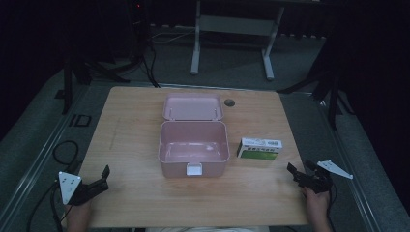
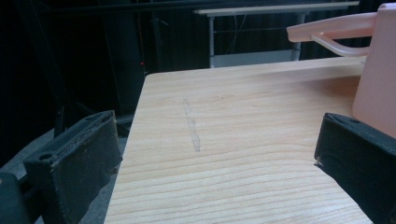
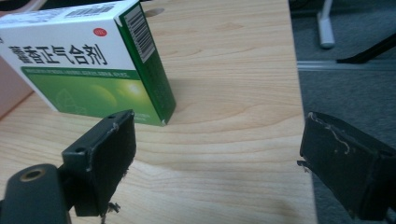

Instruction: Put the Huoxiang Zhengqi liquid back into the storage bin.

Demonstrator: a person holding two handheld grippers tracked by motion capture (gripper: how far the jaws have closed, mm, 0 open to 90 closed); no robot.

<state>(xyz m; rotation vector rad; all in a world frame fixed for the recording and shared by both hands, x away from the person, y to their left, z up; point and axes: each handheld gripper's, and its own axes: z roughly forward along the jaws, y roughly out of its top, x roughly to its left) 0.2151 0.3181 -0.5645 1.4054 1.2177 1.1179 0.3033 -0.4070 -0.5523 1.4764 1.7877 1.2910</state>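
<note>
Wood table (image 1: 135, 145) in dark rm; pink box (image 1: 193, 145) lid up; both tools (image 1: 104, 176) (image 1: 291, 171) wide, empty.

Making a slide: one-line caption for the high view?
Open pink lunch box mid-table, green-and-white medicine carton beside it, left gripper and right gripper open and empty.

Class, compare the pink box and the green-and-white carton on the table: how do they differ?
The pink box is plain, open and empty, its lid tipped back; the carton is closed, printed green and white. The pink box is clearly bigger than the carton. Both are rectangular and rest on the wooden table, untouched.
</note>
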